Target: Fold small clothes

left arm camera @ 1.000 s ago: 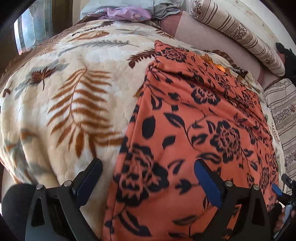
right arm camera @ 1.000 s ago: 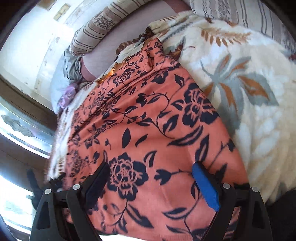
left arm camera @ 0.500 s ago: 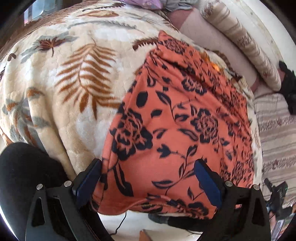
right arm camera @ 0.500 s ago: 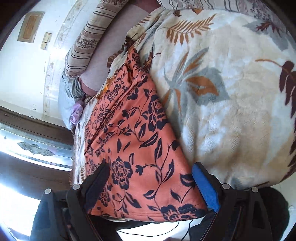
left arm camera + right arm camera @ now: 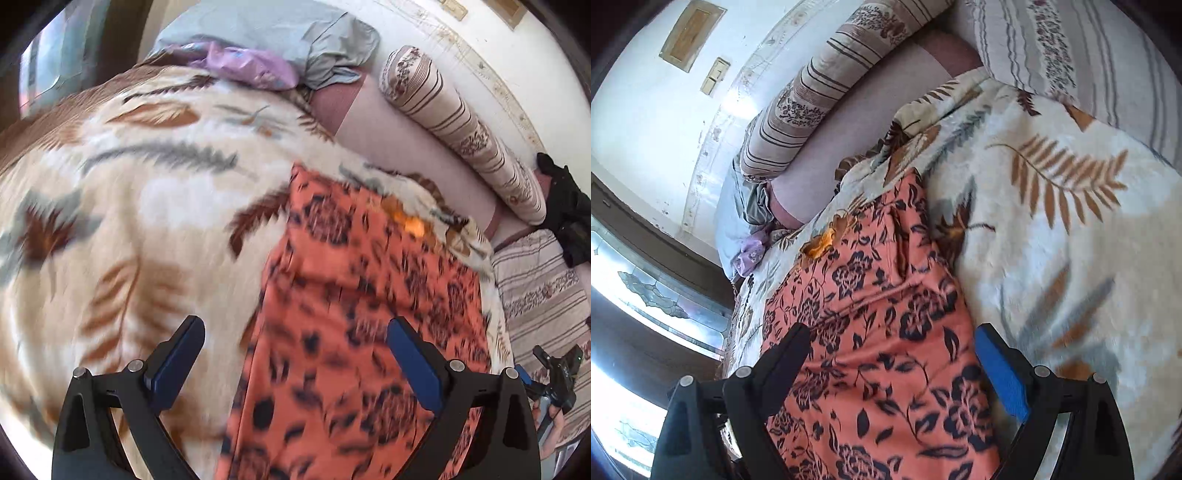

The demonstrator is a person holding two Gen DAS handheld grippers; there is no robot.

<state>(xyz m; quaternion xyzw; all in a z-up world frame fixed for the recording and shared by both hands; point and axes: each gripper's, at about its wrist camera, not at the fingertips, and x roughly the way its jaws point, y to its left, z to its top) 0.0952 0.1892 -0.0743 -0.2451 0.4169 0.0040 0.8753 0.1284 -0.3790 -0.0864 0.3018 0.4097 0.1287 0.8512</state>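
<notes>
An orange garment with a black flower print (image 5: 354,332) lies spread flat on a cream leaf-patterned blanket (image 5: 129,221). It also shows in the right wrist view (image 5: 882,332). My left gripper (image 5: 295,354) is open and empty, hovering over the garment's left edge. My right gripper (image 5: 890,358) is open and empty, hovering over the garment's right side, near its edge with the blanket (image 5: 1052,240). The left wrist view is blurred by motion.
A striped bolster pillow (image 5: 461,125) lies along the wall behind the blanket. Grey and lilac clothes (image 5: 258,55) are piled at the far corner. A striped cushion (image 5: 543,288) lies to the right, with a black object (image 5: 569,210) beyond it. A window (image 5: 646,295) is on the left.
Both grippers have moved forward and up over the bed from its near edge. The garment lies as before. Both stay open.
</notes>
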